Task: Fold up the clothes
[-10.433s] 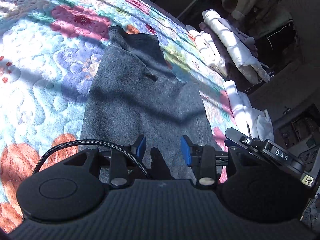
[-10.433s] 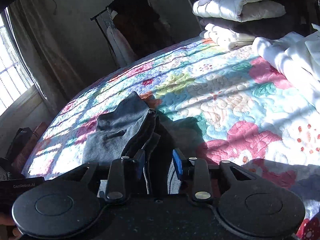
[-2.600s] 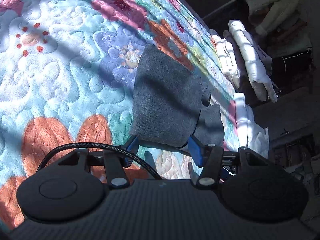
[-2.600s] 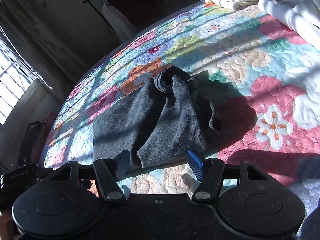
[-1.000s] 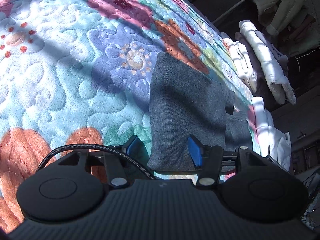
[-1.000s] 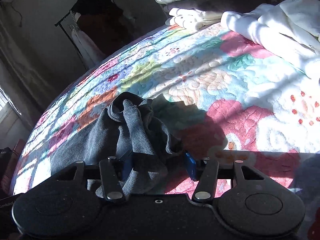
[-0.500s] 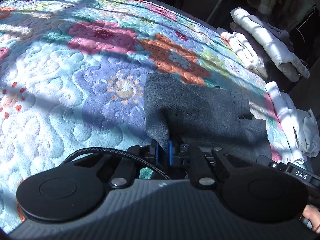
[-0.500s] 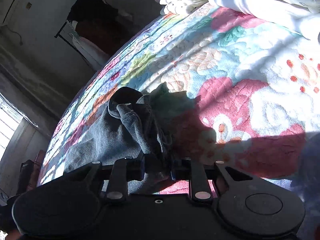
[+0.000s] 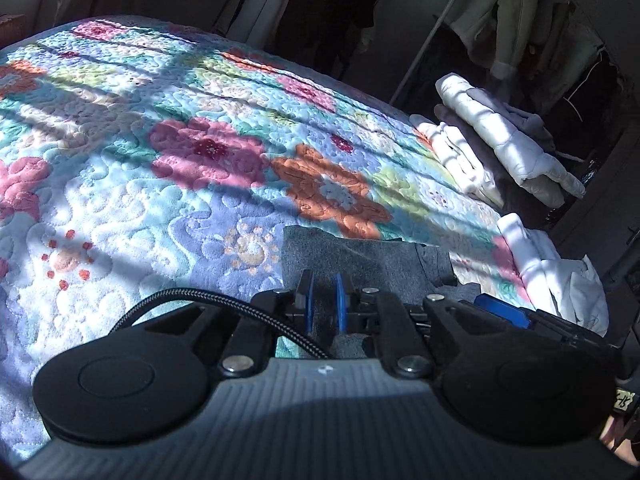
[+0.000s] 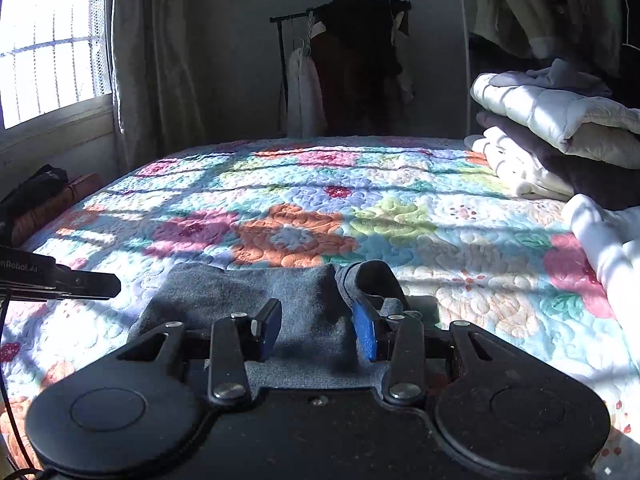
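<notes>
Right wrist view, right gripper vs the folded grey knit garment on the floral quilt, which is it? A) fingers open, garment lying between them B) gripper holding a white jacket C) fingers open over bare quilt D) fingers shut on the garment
A: in the right wrist view the right gripper has its blue-padded fingers spread apart, with the folded grey knit garment lying flat on the floral quilt between them.

Matt grey knit garment (image 10: 304, 292), puffy quilted floral bedspread (image 10: 400, 216)
</notes>
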The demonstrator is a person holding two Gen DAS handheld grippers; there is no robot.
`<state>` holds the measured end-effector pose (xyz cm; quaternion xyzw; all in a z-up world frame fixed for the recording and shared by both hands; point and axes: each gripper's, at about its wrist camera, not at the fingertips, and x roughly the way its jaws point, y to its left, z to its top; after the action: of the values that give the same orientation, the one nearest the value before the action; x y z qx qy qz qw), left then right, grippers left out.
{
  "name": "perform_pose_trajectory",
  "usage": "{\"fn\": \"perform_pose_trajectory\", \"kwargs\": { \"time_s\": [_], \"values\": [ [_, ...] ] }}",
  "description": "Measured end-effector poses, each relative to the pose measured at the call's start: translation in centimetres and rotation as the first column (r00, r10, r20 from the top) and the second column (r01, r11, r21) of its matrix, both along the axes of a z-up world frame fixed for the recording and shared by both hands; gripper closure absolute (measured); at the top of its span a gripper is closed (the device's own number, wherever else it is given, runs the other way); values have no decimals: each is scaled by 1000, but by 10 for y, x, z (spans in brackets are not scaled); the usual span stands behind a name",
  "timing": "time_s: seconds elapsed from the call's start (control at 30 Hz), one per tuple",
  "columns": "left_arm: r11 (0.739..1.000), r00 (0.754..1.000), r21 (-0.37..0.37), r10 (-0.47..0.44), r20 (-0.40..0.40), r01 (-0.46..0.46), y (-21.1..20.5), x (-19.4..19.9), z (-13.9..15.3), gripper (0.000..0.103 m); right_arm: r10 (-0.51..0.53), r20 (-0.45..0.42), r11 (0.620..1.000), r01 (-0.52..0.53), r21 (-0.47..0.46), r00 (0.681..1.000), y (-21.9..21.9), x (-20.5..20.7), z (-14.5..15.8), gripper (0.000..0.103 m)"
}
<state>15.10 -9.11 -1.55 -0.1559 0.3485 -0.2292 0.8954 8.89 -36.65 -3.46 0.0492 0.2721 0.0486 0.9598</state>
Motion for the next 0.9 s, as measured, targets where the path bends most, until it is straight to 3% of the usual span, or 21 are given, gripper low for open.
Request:
{"fn": "perform_pose_trajectory", "kwargs": {
  "time_s": [0.17, 0.33, 0.57, 0.63, 0.73, 0.83, 0.9],
  "values": [
    [997, 994, 17, -79, -79, 80, -21, 22, -25, 93, -50, -64, 996, 54, 66, 997, -9, 28, -27, 58],
    [980, 990, 176, -71, -121, 92, -35, 36, -39, 92, -115, -95, 988, 123, 93, 989, -26, 42, -38, 58],
    [988, 984, 135, -53, -168, 77, -28, 45, -46, 92, -220, -134, 975, 219, -20, 966, -33, 52, -38, 58],
    [990, 985, 125, -50, -165, 71, -27, 44, -44, 92, -246, -99, 969, 245, -18, 964, -33, 49, -29, 57],
    [989, 991, 140, -17, -135, 36, -26, 41, -37, 92, -180, -48, 982, 182, 42, 983, -28, 46, -15, 59],
    [972, 996, 236, 27, -81, -7, -27, 38, -30, 92, -84, -74, 983, 95, 155, 994, -24, 56, -17, 67],
    [973, 995, 230, 26, -93, -4, -23, 40, -32, 92, -70, -105, 987, 84, 137, 992, -19, 67, -26, 67]
  ]
}}
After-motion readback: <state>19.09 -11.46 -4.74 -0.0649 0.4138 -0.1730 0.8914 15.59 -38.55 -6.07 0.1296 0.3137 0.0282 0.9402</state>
